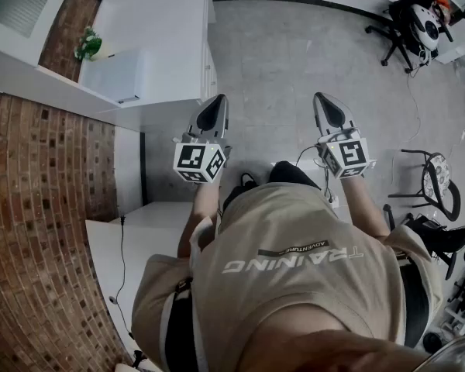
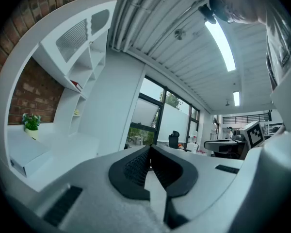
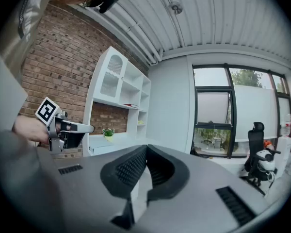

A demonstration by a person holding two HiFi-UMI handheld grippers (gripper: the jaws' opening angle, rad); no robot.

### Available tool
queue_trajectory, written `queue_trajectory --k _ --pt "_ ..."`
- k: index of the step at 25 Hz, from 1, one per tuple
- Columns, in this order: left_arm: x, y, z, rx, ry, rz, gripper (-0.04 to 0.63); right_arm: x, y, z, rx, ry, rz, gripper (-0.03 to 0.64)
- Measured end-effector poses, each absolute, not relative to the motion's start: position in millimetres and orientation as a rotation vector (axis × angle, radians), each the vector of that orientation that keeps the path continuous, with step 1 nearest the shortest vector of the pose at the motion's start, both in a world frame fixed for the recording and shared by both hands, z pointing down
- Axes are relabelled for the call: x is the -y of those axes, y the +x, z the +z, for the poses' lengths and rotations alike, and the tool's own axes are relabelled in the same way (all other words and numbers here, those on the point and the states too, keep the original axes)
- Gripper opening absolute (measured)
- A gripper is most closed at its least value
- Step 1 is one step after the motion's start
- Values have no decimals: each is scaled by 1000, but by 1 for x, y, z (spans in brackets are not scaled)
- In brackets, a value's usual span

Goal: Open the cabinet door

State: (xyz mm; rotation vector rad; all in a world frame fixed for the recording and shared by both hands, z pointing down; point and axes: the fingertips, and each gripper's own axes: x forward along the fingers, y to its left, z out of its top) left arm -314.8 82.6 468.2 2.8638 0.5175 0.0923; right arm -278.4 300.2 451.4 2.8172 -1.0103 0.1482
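Brick wall (image 1: 39, 208) runs down the operator's left. A white cabinet unit (image 1: 167, 29) stands against it, ahead and to the left.

The unit has an upper louvred door (image 3: 111, 76) with an arched top, open shelves beside it, a counter, and lower doors (image 1: 210, 70) facing the grey floor (image 1: 294, 45). The task does not say which door is meant; the lower doors are nearer the grippers.

The person (image 1: 294, 285) stands back from the unit with both arms held forward, about level.

The left gripper (image 1: 214, 108) has its pads pressed together at the tips with nothing between them, confirmed in its own view (image 2: 150, 150). The right gripper (image 1: 328, 108) is in the same state, closed and empty (image 3: 146, 150). Neither touches the cabinet, and both are well apart from it.

On the counter are a white box (image 1: 116, 76) and a small potted plant (image 1: 87, 43).

Judgement: approach phase, door not yet engaged. To do it well:
- Step closer and turn left.
- Spread the jaws of one gripper before reaching the handle.
- Close squarely on the handle or door edge.
- Pull along the hinge arc, not straight back.
- Keep the other gripper and the body out of the door's swing.
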Motion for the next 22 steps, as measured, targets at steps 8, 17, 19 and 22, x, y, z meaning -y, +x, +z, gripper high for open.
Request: queue_trajectory --k 8,17,19,22 --pt "-90 -310 481 -604 2861 100 8 -300 -277 457 932 2833 178 14" --pt "-101 -276 492 -581 2851 171 8 -328 -248 483 913 2884 267 14" --pt "-105 -260 492 -565 2856 184 8 -334 -230 493 931 2895 317 14" --pt "-108 -237 493 -532 2877 205 8 -334 -200 504 958 2887 349 14"
